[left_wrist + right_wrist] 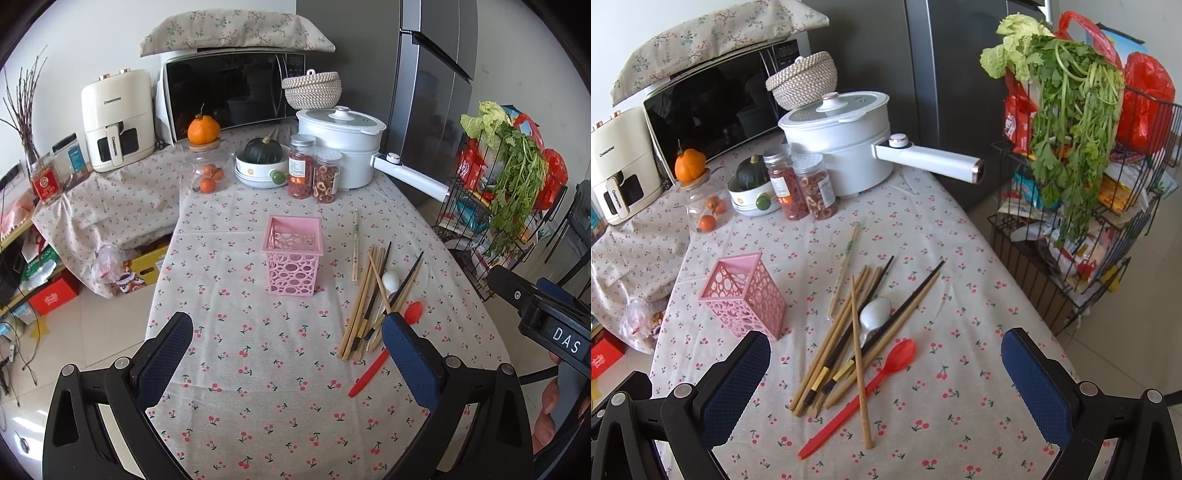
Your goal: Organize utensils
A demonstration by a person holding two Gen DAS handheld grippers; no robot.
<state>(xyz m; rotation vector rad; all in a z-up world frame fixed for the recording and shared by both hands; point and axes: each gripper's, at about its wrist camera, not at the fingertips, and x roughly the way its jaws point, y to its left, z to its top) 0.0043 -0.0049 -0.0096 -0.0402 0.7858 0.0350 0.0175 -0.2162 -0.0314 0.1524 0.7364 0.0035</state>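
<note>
A white pot (842, 147) stands behind two jars (801, 184), beside a microwave (229, 92) and air fryer (118, 118).

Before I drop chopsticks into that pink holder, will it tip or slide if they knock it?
The pink perforated holder is probably light: thin plastic, walls mostly cut-out holes, apparently empty. It stands taller than its base is wide, so a knock near the rim could tip it. It sits loose on the cherry-print tablecloth, so it would likely slide when pushed.

The white spoon (874, 312) lies half buried under crossed chopsticks (846, 332), mid-frame. Jar labels (295, 166) are too small to read.
</note>
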